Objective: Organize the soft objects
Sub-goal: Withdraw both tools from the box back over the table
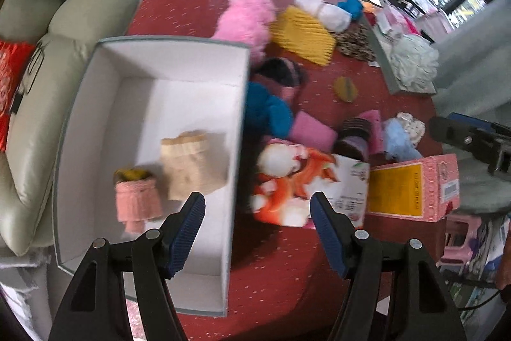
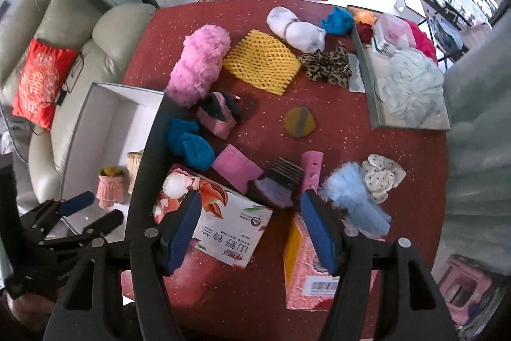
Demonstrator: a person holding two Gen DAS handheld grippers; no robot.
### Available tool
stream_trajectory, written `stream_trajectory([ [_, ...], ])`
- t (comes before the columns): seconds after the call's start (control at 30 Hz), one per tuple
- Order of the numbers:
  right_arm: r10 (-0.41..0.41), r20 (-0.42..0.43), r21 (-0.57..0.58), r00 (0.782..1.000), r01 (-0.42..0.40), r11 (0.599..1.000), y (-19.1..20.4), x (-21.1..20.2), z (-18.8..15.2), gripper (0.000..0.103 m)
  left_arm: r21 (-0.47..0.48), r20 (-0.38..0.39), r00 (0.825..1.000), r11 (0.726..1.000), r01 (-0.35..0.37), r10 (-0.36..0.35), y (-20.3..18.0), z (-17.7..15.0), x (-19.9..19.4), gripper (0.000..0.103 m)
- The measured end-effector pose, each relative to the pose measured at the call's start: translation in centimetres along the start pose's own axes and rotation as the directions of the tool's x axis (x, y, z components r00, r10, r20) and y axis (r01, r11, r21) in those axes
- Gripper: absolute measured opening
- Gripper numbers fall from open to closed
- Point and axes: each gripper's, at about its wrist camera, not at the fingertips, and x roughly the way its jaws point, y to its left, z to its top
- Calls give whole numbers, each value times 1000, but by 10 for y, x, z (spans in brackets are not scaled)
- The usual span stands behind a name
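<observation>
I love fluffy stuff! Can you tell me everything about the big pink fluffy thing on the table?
The pink fluffy thing looks like a soft, shaggy plush roll, bubblegum pink all over. It lies on its side on the red table, slanting away from the white box. Its lower end sits by the box's far corner, and the yellow mesh piece lies right beside it. Neither gripper is holding it.

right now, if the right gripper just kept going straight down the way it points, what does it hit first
Likely the bare red tabletop between the floral tissue box and the pink box. The right gripper is open and empty; depth is uncertain.
</observation>
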Motion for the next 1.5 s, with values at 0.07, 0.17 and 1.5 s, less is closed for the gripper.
stream_trajectory([
  [0.07,-3,5,-15,1000,3,1000,-1,-1,-2,69,22,3,1000,1000,3,-3,-13,4,-1,69],
  [0.17,19,1,-31,1000,-19,999,-2,0,-4,69,55,3,1000,999,1,-1,-32,7,-1,69],
  [1.5,150,216,41,965,-163,986,-123,-49,-46,83,87,52,996,993,-79,74,-135,15,-35,70],
])
